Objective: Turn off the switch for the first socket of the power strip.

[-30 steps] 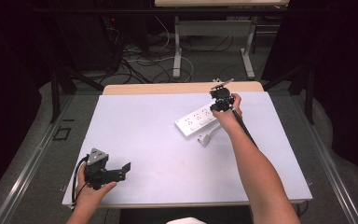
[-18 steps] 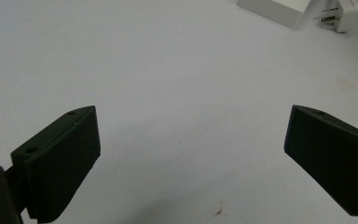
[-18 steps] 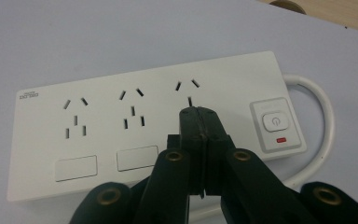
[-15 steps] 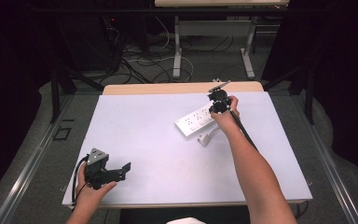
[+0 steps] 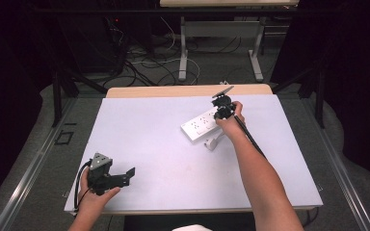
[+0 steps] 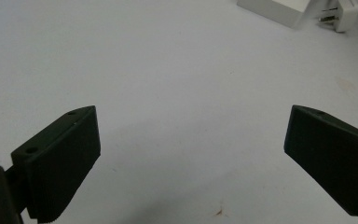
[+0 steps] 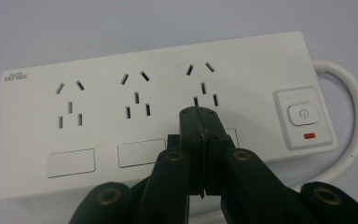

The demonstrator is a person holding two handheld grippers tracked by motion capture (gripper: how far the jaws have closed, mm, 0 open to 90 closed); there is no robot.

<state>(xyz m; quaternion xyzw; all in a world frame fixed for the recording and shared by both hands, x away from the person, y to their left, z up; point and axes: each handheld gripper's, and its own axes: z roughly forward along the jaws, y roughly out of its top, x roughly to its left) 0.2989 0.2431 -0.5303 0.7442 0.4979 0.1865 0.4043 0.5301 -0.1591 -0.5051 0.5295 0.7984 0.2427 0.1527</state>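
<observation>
Your right tool (image 7: 200, 122) has barely moved over the last second: it still hovers with its jaws pressed together and empty, tips just short of the third socket on the white power strip (image 7: 121, 112), with the power button (image 7: 303, 113) at its 3 o'clock. The strip lies toward the desk's (image 5: 149, 130) far right, at about 1 o'clock from centre, a white plug (image 5: 211, 143) just beside its near edge. Your left tool (image 6: 191, 154) stays at 7 o'clock, jaws wide apart, holding nothing. I judge the press on the switch is not yet made.
</observation>
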